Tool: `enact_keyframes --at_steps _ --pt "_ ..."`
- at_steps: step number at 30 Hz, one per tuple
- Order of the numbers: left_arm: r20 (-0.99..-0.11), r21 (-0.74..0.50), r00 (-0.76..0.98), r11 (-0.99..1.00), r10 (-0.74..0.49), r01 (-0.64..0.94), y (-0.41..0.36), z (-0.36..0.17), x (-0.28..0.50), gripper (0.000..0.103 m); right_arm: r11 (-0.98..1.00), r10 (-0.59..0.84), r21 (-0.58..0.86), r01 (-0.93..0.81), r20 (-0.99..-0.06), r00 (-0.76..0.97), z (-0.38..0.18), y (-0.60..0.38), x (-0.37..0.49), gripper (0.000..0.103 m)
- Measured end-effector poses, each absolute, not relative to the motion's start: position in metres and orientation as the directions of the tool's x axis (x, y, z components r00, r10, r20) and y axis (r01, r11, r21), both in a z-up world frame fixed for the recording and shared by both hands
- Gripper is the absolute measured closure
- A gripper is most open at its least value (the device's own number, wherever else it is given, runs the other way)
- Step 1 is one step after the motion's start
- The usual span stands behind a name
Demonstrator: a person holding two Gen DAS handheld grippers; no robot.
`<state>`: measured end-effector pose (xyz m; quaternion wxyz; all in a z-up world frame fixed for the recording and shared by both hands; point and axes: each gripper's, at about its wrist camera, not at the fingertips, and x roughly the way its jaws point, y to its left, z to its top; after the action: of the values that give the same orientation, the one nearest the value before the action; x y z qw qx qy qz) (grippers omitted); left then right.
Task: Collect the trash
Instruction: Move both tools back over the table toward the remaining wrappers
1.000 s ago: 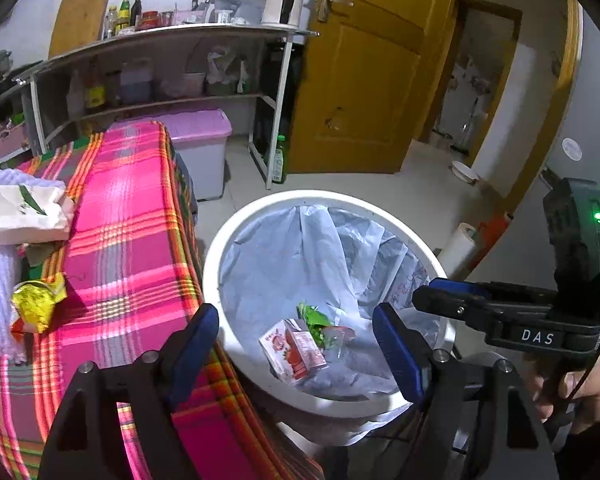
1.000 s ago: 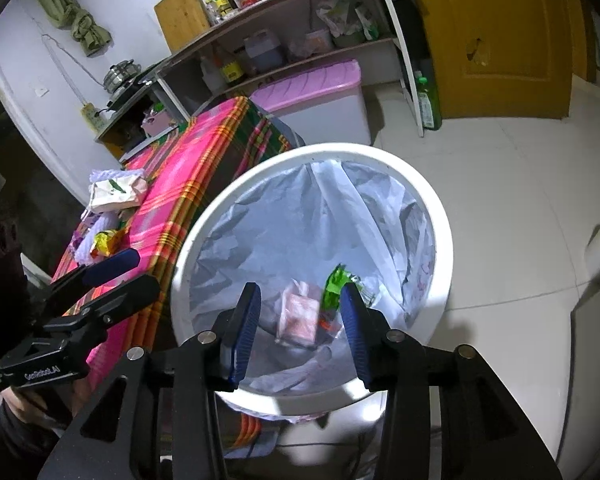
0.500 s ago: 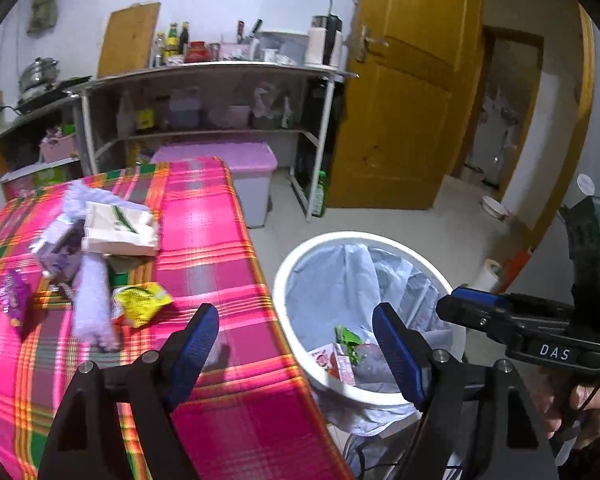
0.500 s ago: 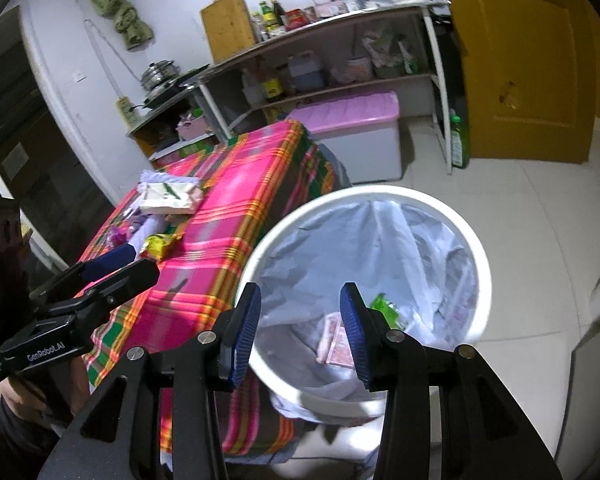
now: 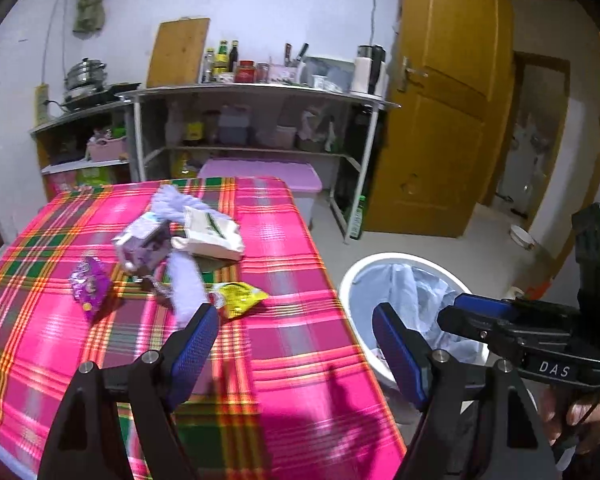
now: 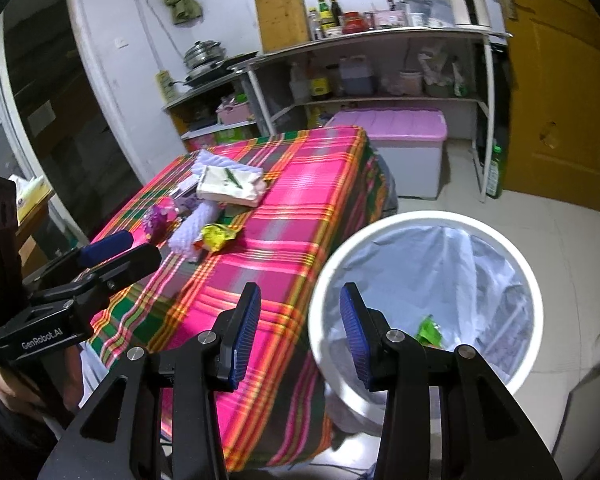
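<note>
A white bin with a grey liner stands on the floor right of the table; it also shows in the right wrist view, with a green wrapper inside. Trash lies on the pink plaid tablecloth: a yellow wrapper, a purple packet, a white packet, a lilac cloth. My left gripper is open and empty above the table's near edge. My right gripper is open and empty between table and bin.
A metal shelf rack with bottles and jars stands behind the table, a pink-lidded box under it. A yellow door is at the right. The tiled floor surrounds the bin.
Both grippers have pulled back and swung left from over the bin toward the table. The trash on the cloth has come into fuller view. Both stay open.
</note>
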<state>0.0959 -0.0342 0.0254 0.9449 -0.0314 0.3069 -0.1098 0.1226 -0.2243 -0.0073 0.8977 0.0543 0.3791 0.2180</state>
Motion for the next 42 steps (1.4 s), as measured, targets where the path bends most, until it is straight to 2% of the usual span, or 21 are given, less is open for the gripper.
enact_keyframes --at_steps 14,27,28,42 --pt "-0.562 -0.139 0.812 0.986 -0.155 0.092 0.021 0.019 0.086 0.024 0.865 0.480 0.254 -0.433 -0.671 0.565 -0.012 -0.172 0.140 0.060" --pt "-0.592 -0.173 0.800 0.985 -0.099 -0.006 0.077 -0.004 0.091 0.024 0.824 0.504 0.234 -0.515 -0.718 0.480 -0.032 -0.115 0.174 0.058" --pt "-0.594 -0.178 0.798 0.984 -0.097 -0.013 0.081 -0.005 0.093 0.024 0.823 0.502 0.231 -0.519 -0.721 0.477 -0.033 -0.111 0.178 0.056" --pt "-0.636 -0.190 0.771 0.973 -0.023 -0.128 0.130 -0.020 0.133 0.024 0.821 0.512 0.297 -0.487 -0.760 0.400 -0.055 -0.091 0.231 0.055"
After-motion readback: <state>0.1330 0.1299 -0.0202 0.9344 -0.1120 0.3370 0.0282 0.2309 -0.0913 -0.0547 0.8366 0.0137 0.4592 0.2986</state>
